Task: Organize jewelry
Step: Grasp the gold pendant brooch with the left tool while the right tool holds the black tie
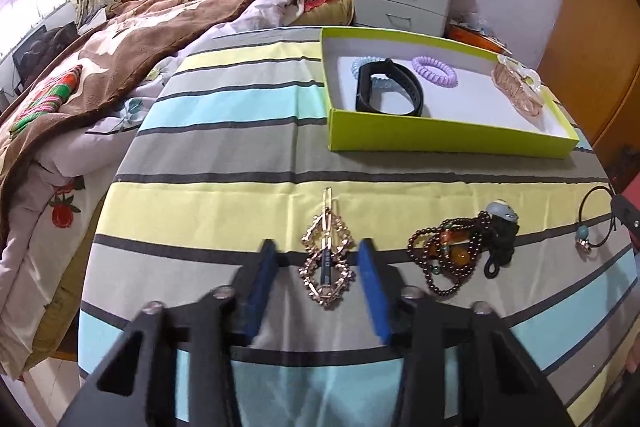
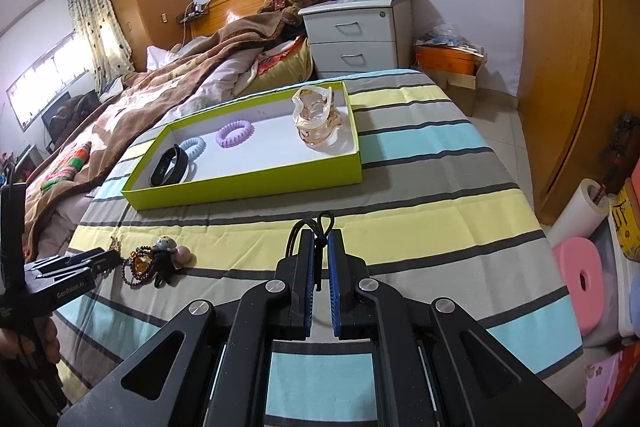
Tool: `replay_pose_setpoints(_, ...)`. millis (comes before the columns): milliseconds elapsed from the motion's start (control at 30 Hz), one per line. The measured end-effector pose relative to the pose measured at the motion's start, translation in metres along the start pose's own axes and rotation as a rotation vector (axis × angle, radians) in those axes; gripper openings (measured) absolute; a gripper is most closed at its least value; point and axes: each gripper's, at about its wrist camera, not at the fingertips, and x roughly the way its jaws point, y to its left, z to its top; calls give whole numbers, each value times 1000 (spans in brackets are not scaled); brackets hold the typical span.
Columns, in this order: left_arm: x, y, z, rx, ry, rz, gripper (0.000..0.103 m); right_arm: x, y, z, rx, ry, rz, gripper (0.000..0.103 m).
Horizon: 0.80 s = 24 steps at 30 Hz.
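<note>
Four pieces lie in the green box [image 1: 440, 141]; my left gripper [image 1: 318, 257] gapes around the gold hair clip [image 1: 327, 255], my right gripper [image 2: 319, 251] pinches the black cord bracelet [image 2: 319, 227], and the bead bracelet [image 1: 448, 259] waits.

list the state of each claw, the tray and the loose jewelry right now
left claw: open, astride the gold hair clip
right claw: shut on the black cord bracelet
green tray: open, holding four pieces
bead bracelet: loose on the cloth
</note>
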Motion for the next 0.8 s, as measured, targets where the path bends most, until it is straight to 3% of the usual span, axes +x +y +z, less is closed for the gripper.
replay_pose_setpoints(167, -2, -2, 0, 13, -6, 11, 23, 0, 0, 0, 1, 0, -3, 7)
replay_pose_setpoints(533, -6, 0, 0, 7, -20, -4, 20, 1, 1, 0, -2, -1, -4, 7)
replay_pose_setpoints(700, -9, 0, 1, 7, -28, -12, 13, 1, 0, 0, 0, -2, -3, 7)
replay_pose_setpoints(733, -9, 0, 1, 12, -28, -12, 5, 0, 1, 0, -1, -2, -3, 7)
replay_pose_setpoints(800, -8, -1, 1, 17, -26, -12, 5, 0, 0, 0, 0, -3, -4, 7)
